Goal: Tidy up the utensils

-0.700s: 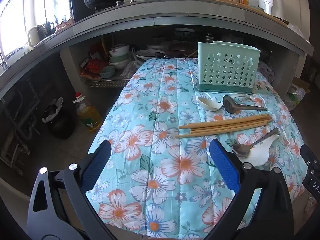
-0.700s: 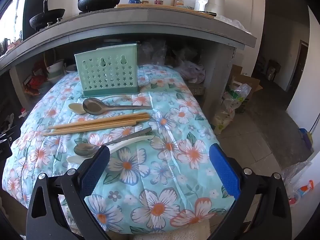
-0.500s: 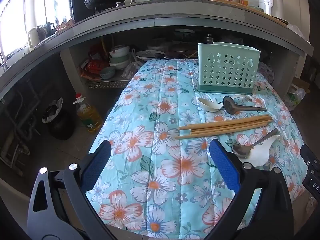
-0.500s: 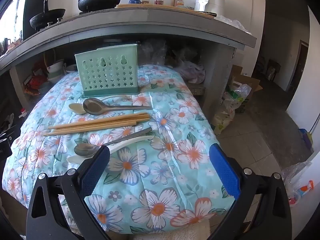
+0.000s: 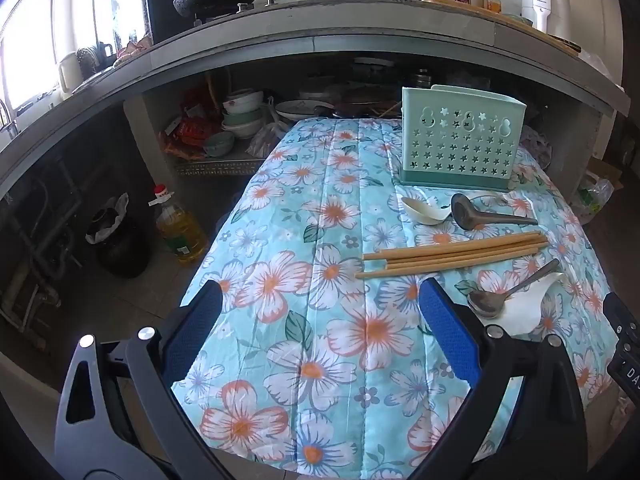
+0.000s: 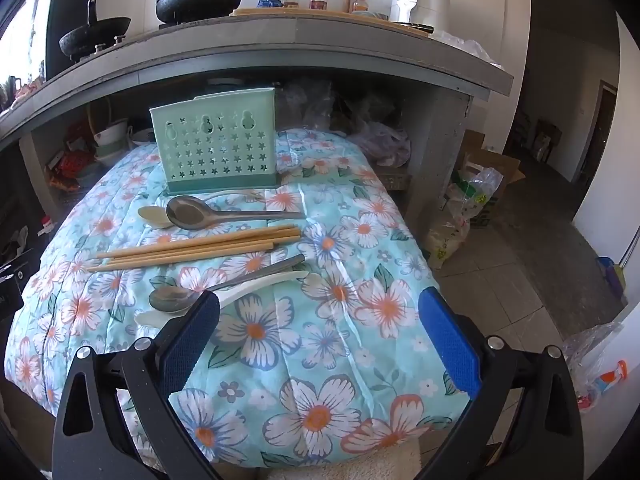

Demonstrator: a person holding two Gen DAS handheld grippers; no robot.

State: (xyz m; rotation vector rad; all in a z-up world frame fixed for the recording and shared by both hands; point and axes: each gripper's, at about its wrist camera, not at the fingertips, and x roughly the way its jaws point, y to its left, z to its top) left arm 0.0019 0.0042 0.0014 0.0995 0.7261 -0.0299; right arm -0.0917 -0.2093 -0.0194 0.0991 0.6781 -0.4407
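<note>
A mint-green utensil holder (image 5: pixel 460 146) (image 6: pixel 218 152) with star holes stands upright at the far end of the floral cloth (image 5: pixel 320 280) (image 6: pixel 320 320). In front of it lie a white spoon (image 5: pixel 420 210) (image 6: pixel 154 216) and a dark metal ladle (image 5: pixel 484 216) (image 6: pixel 224 214). Several wooden chopsticks (image 5: pixel 452 250) (image 6: pixel 196 246) lie side by side behind a metal spoon (image 5: pixel 504 294) (image 6: pixel 224 282) resting on another white spoon (image 5: pixel 528 304) (image 6: pixel 240 288). My left gripper (image 5: pixel 320 320) and right gripper (image 6: pixel 320 328) hover open over the near cloth, nothing between their fingers.
A concrete counter (image 5: pixel 360 36) (image 6: pixel 280 40) with pots, bottles and a white appliance overhangs the table's far end. Bowls and plates (image 5: pixel 240 120) sit on shelves beneath. An oil bottle (image 5: pixel 180 228) and dark pot stand on the floor left; bags and a box (image 6: pixel 476 196) right.
</note>
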